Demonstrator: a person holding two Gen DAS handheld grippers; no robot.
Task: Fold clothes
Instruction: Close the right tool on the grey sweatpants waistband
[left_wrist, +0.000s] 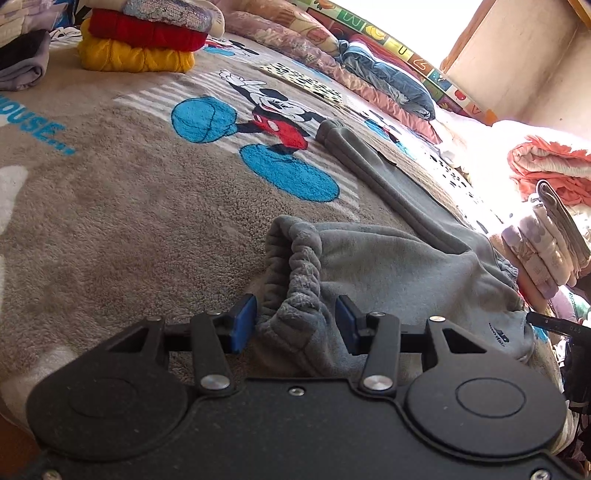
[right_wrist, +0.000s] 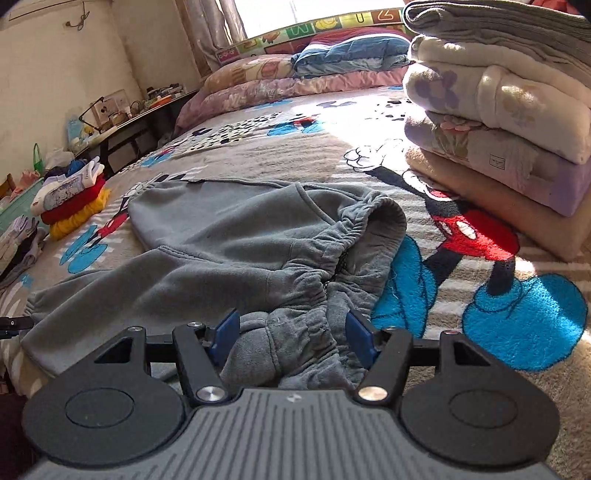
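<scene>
Left gripper (left_wrist: 296, 320) straddles grey trousers (left_wrist: 388, 266), legs stretching away.

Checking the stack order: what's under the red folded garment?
A yellow knitted garment lies directly under the red folded garment; below that, the Mickey Mouse blanket. Anything between the layers is hidden.

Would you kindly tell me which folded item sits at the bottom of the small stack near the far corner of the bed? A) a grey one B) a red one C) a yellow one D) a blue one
C: the yellow knit lies under the red one on the blanket.
</scene>
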